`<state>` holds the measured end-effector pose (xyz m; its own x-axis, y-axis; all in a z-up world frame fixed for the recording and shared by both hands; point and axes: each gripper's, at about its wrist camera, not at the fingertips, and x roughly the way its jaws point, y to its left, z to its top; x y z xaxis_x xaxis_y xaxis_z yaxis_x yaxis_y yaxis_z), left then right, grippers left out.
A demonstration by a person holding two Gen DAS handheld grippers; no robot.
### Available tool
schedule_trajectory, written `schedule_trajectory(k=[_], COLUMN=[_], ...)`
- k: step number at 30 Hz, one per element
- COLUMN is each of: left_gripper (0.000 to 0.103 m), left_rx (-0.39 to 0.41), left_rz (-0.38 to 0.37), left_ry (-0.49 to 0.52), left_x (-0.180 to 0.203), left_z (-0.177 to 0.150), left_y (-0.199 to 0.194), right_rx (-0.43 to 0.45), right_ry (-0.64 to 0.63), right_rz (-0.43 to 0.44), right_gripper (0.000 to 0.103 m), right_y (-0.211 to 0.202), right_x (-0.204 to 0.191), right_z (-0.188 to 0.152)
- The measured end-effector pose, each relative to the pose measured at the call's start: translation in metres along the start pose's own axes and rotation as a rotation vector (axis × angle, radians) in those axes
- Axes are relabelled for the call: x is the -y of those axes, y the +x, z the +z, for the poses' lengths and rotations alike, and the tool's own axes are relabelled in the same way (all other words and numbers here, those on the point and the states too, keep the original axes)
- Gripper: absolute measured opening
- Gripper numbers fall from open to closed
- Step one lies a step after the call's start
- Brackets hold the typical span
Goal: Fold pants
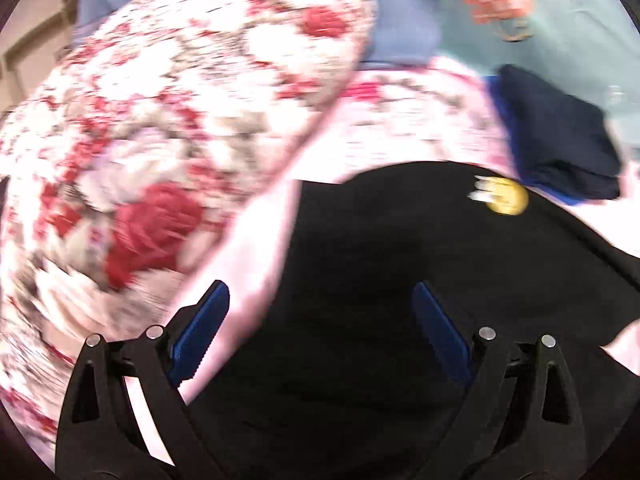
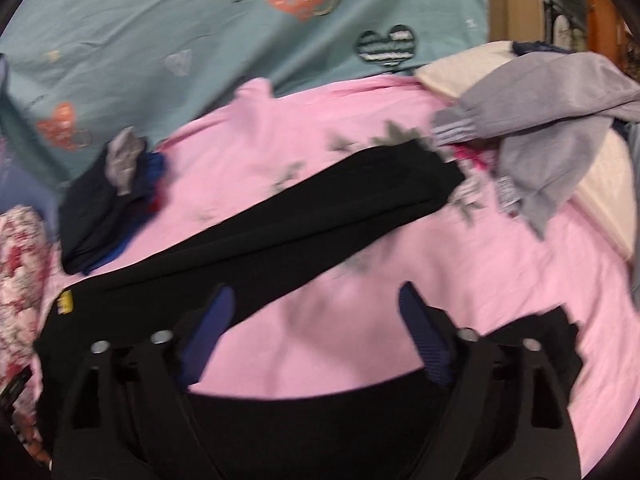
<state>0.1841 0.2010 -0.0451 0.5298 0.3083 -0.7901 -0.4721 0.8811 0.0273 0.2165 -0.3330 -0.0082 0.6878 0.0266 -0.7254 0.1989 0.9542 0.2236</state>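
Note:
The black pants point(image 2: 320, 216) lie spread on a pink sheet point(image 2: 420, 272), one leg running up to the right, the other leg under the gripper at the bottom. A yellow label point(image 2: 65, 302) marks the waist at the left. In the left wrist view the same black pants point(image 1: 400, 280) fill the lower middle, with the yellow label point(image 1: 506, 196) at the upper right. My left gripper point(image 1: 322, 300) hangs open above the black cloth, nothing between its blue pads. My right gripper point(image 2: 316, 300) is open above the pink sheet between the two legs, holding nothing.
A red-and-white floral quilt point(image 1: 160, 120) bulges at the left. A stack of folded dark and blue clothes point(image 2: 108, 208) sits beyond the waist. A grey garment point(image 2: 540, 128) lies on a cream pillow point(image 2: 600, 176) at the right. A teal heart-print sheet point(image 2: 200, 40) lies behind.

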Motion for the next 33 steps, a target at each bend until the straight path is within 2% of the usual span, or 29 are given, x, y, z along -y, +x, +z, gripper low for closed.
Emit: schedule_trajectory(k=[2,6,10,12,13,14,15,16,17,22,27,29,31,33], left_gripper=[0.092,0.09,0.087,0.088,0.087,0.075,0.05,0.043,0.041,0.042,0.05,0.052,0.053,0.053], left_rx=[-0.012,-0.056,-0.061,-0.047,-0.036,-0.031,-0.029,-0.034,-0.034,-0.036,-0.03,-0.025,-0.028,-0.025], left_rz=[0.046,0.018,0.02,0.081,0.086,0.074,0.019,-0.018,-0.01,-0.028,-0.035,-0.032,-0.031,-0.023], left_ry=[-0.016,0.0,0.046,0.09,0.089,0.084,0.081,0.085,0.087,0.026,0.025,0.025,0.023,0.032], left_x=[-0.009,-0.008,0.012,0.028,0.031,0.033,0.035,0.036,0.039,0.028,0.021,0.018,0.016,0.018], left_z=[0.007,0.018,0.03,0.034,0.037,0.039,0.043,0.045,0.046,0.044,0.042,0.039,0.038,0.039], left_y=[0.012,0.038,0.061,0.079,0.082,0.081,0.079,0.078,0.078,0.072,0.071,0.07,0.069,0.071], right_rx=[-0.023,-0.071,-0.102,-0.096,-0.095,-0.099,-0.102,-0.102,-0.099,-0.034,-0.04,-0.102,-0.161,-0.199], right_ry=[-0.012,-0.048,-0.013,-0.018,-0.027,-0.034,-0.034,-0.032,-0.032,-0.12,-0.246,-0.223,-0.154,-0.123], right_rz=[0.038,0.028,0.047,0.025,0.014,0.015,0.015,0.008,-0.01,-0.052,-0.02,-0.002,0.025,0.046], right_gripper=[0.092,0.092,0.092,0.092,0.092,0.092,0.092,0.092,0.092,0.092,0.088,0.088,0.072,0.068], right_y=[0.006,0.022,0.033,0.035,0.035,0.036,0.038,0.038,0.039,0.049,0.102,0.127,0.147,0.163], right_x=[-0.022,-0.045,-0.044,-0.042,-0.043,-0.04,-0.036,-0.033,-0.029,-0.031,-0.042,-0.036,-0.029,-0.029], right_z=[-0.011,-0.023,-0.031,-0.033,-0.033,-0.033,-0.032,-0.031,-0.028,0.014,0.076,0.092,0.1,0.104])
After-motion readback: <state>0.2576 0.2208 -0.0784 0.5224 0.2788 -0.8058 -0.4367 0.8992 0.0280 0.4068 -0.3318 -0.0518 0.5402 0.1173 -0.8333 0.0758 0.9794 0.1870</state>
